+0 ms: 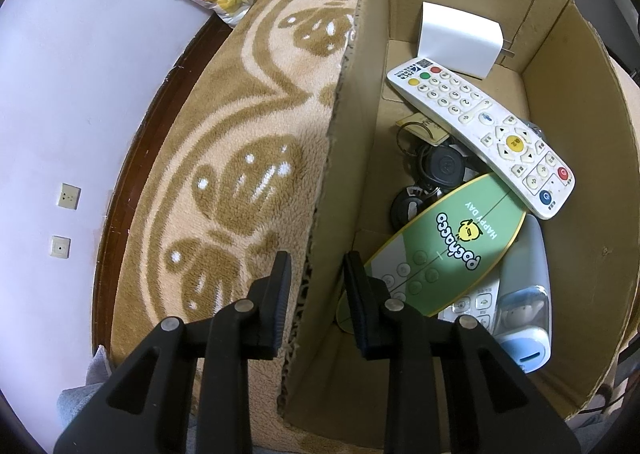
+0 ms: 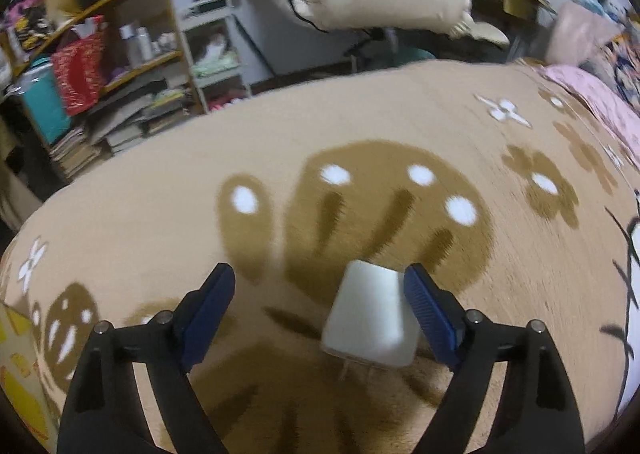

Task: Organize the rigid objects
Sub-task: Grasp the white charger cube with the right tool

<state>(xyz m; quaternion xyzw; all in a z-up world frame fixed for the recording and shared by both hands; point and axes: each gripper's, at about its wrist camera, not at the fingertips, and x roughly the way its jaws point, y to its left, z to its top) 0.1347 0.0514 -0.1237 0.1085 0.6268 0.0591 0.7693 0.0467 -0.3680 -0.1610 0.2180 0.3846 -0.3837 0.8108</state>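
The cardboard box (image 1: 460, 214) sits on the patterned tan blanket (image 1: 240, 174), and it is the largest thing here — one box, stiff-walled but light by the look of it, its near wall a thin sheet that would bend if squeezed hard. The left gripper (image 1: 318, 290) straddles that wall, one finger outside and one inside; whether the pads actually press the cardboard I cannot tell, since a sliver of gap shows on each side.

Inside the box I count one white remote (image 1: 480, 134) lying across the top of the pile, one green oval card (image 1: 440, 250) printed with a yellow chick, a second white remote (image 1: 476, 304) half hidden beneath it, one pale blue device (image 1: 524, 302), one white charger block (image 1: 460, 38) leaning at the far end, and a dark tangle of keys and fobs (image 1: 432, 166) too jumbled to count.

Out on the blanket lies a second white charger (image 2: 370, 318), prongs pointing toward the camera. It is the piece in hand — small, hard, smooth-sided and probably slippery, light enough for a firm pinch across its flat faces rather than the prongs. The right gripper (image 2: 320, 302) is spread wide around it, one blue finger (image 2: 430, 314) just beside or touching its edge, the other well apart.
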